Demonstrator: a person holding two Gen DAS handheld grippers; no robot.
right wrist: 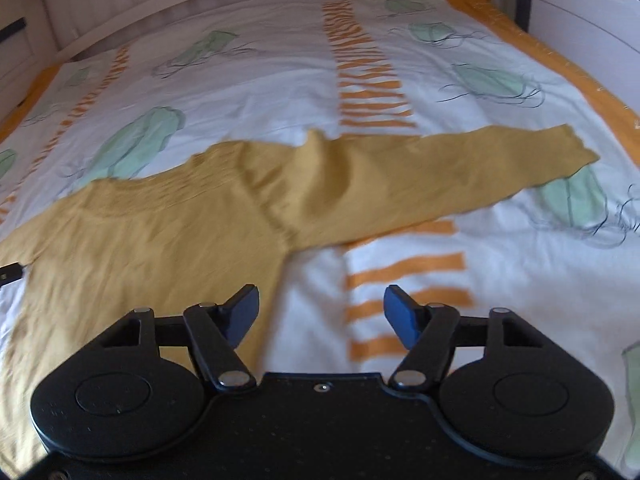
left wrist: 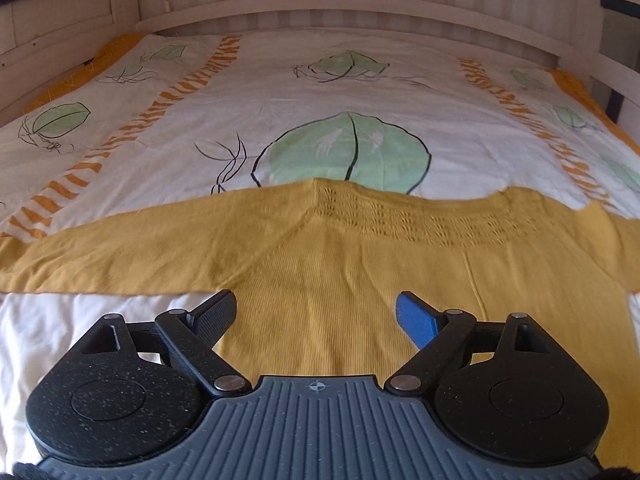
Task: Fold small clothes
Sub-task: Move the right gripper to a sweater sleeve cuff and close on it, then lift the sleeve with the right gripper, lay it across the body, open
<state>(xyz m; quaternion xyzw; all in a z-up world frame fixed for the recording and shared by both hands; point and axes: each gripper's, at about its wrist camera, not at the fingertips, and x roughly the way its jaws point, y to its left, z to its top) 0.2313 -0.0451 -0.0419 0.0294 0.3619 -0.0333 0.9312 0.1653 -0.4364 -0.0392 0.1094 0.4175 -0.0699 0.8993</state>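
Observation:
A mustard-yellow knit sweater (left wrist: 340, 272) lies spread flat on the bed, with one sleeve stretched out to the left (left wrist: 100, 256) and its neckline away from me. In the right wrist view the sweater (right wrist: 160, 232) fills the left half, with its other sleeve (right wrist: 460, 164) stretched out to the right. My left gripper (left wrist: 316, 316) is open and empty, hovering over the sweater's lower body. My right gripper (right wrist: 320, 312) is open and empty, hovering at the sweater's right side edge, below the armpit.
The bed is covered by a white spread (left wrist: 280, 92) with green leaf prints and orange striped bands. A white slatted bed frame (left wrist: 344, 4) runs along the far side. The spread's orange border (right wrist: 560, 64) lies at the right edge.

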